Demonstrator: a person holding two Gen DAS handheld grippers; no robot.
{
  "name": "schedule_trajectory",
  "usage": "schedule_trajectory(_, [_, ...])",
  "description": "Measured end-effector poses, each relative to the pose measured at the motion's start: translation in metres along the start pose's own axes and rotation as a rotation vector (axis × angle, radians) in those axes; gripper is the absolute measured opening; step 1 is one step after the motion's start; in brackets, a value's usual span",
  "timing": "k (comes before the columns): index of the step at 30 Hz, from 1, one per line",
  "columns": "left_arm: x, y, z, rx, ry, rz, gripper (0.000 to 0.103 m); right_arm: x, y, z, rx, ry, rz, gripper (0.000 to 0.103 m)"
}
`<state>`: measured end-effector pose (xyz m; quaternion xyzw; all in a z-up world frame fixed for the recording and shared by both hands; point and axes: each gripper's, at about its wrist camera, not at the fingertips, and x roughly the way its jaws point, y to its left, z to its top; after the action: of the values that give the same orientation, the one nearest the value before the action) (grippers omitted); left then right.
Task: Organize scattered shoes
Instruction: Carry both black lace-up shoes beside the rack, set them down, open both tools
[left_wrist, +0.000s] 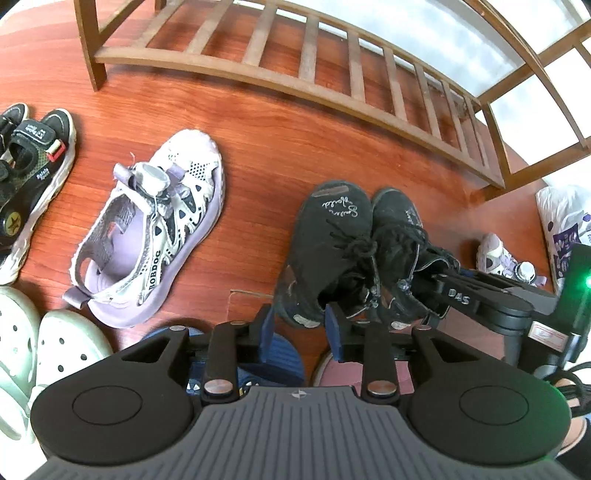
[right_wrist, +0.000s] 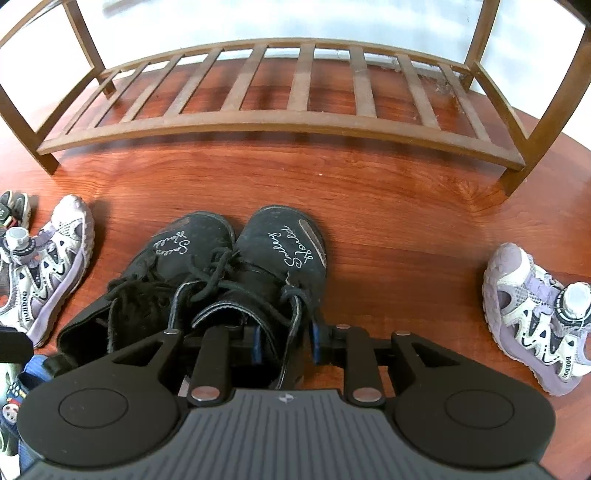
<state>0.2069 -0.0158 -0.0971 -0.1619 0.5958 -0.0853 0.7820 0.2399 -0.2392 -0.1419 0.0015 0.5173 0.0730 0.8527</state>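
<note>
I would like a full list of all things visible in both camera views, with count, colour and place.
black lace-up shoes: two, black, floor centre, side by side
lilac sandals: two, lilac-white, one left, one far right
black sandals: two, black-green, far left
clogs: two, pale green, lower left
shoe rack: one, brown wood, behind
plastic bag: one, white-purple, right edge
left gripper: black, open
right gripper: black, around right black shoe's collar

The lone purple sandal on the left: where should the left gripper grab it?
Grip the purple sandal by its heel strap, coming from the near side. The heel faces the left gripper, the strap stands up thin above the open footbed, and the jaws are open.
</note>
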Motion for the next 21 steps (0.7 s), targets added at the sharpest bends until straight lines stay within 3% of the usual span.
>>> schedule_trajectory(3, [-0.002,0.003,-0.002,0.002,0.0,-0.002,0.033,-0.015,-0.002,-0.004,0.007,-0.022,0.011,0.034])
schedule_trajectory(10, [0.01,0.005,-0.002,-0.013,0.029,-0.083,0.033,-0.069,-0.017,-0.023,0.118,-0.134,0.031,0.034])
schedule_trajectory(14, [0.012,0.004,0.001,-0.011,0.046,-0.128,0.031,-0.097,-0.027,-0.039,0.146,-0.167,-0.014,0.035])
schedule_trajectory(21, [0.022,-0.008,0.002,0.015,0.047,-0.142,0.031,-0.127,-0.058,-0.073,0.208,-0.182,-0.097,0.038])
